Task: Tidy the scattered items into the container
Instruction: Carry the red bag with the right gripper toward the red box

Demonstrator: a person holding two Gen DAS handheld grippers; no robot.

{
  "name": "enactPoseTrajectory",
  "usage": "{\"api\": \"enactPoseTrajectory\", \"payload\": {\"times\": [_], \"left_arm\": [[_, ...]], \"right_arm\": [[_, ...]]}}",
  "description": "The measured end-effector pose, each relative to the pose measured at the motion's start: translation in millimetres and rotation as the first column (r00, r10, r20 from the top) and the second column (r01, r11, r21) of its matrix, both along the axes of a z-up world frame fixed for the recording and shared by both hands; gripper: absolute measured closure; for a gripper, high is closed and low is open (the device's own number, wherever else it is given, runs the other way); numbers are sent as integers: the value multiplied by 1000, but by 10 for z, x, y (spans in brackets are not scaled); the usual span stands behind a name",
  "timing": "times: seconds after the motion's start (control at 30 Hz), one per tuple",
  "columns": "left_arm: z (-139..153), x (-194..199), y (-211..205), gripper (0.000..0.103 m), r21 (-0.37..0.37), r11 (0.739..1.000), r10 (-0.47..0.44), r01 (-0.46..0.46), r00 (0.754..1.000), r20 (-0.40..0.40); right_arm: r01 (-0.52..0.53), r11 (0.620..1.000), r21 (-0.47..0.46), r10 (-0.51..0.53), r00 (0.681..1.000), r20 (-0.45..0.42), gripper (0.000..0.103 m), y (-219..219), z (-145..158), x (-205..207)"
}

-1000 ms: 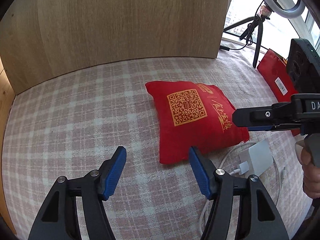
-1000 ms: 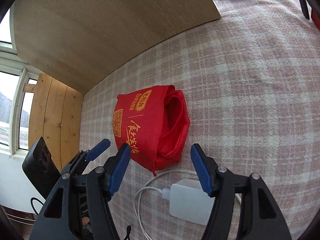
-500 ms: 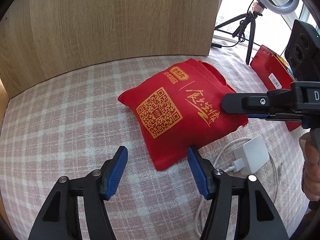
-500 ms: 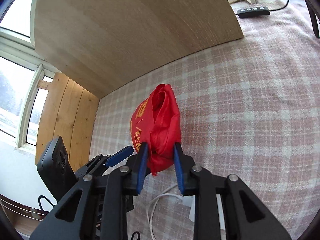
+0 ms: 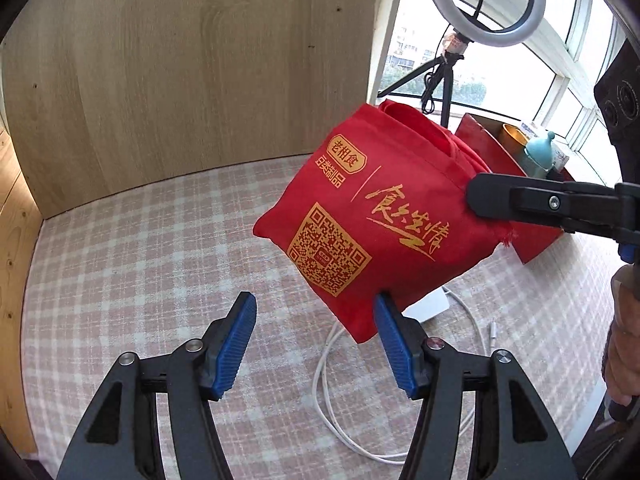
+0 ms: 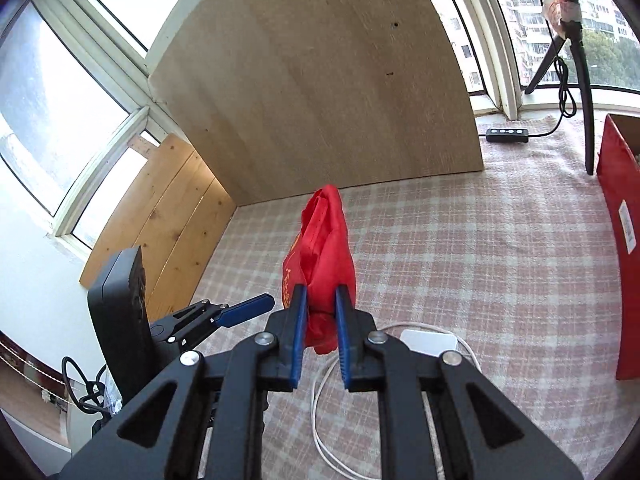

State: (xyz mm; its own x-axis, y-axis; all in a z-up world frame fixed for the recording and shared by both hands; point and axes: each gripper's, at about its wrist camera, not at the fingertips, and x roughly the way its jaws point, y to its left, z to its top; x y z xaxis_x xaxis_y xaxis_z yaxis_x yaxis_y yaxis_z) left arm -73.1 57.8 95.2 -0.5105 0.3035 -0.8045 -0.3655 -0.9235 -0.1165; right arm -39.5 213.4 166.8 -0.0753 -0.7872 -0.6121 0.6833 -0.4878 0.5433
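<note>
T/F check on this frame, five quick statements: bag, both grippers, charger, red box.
1. The right gripper is clamped on the red fabric bag. True.
2. The left gripper holds the bag too. False: its jaws stand open with nothing between the pads.
3. The bag lies flat on the checked cloth. False: it hangs lifted above it.
4. The white charger and its cable rest on the cloth. True.
5. The red box is empty. False: items stand inside.
</note>
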Motion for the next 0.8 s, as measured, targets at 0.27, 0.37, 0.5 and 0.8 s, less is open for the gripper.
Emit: {"api": "enactPoseTrajectory", "payload": {"times": [0.27,0.37,0.5,0.8], "left_arm": [[154,724,869,45,63,982,-181,180,984,-4],[18,916,1267,45,95,963,-255,252,967,19],[-212,1096,1805,45,116,939,-332,323,941,71],[-401,1496,2225,45,99,920,-389,380,916,101]], "right_arm": [[154,987,42,-147,979,-139,90,1475,149,359],[251,964,84,-233,955,-183,90,1952,45,435],[339,932,127,-311,929,-200,91,2364,-177,450],[336,934,119,-333,942,-39,91,2888,-481,395]]}}
